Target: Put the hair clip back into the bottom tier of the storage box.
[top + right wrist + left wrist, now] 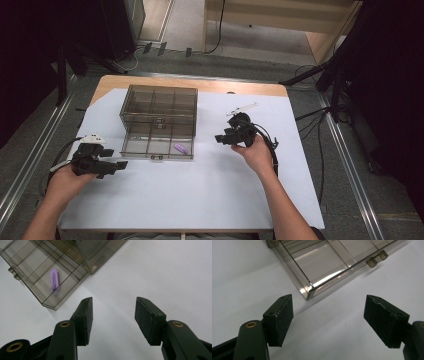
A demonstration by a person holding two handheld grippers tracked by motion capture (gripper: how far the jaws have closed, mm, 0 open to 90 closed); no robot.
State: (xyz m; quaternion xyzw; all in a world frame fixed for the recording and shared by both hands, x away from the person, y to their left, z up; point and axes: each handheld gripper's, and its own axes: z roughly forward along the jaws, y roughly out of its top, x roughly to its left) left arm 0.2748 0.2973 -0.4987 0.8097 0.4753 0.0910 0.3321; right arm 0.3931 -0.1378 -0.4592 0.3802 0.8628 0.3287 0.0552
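Two grippers flank a smoky clear organiser box (158,121) on a white-covered table (200,200), with nothing between the jaws of either. The box sits toward the far left of the white sheet, its lid apparently swung open so the divided tray faces up. A small purple clip (180,148) lies in the tray's near right compartment, the one closest to the right gripper (226,137), which suggests it has been dropped there for sorting; the right gripper view shows the clip (54,280) flat on the compartment floor, apart from the walls.

The right gripper (113,320) hangs just right of the box with its jaws spread wide and empty, aimed at bare table beside the tray's corner, likely clear of the box so the lid can move freely. The left gripper (112,166) rests low at the tray's near left corner, jaws likewise spread; its own view puts that corner (308,291) just ahead of the pads (282,320), placed as if to steady the box or take hold of its edge. Two small latch tabs (377,259) stand along the front wall.
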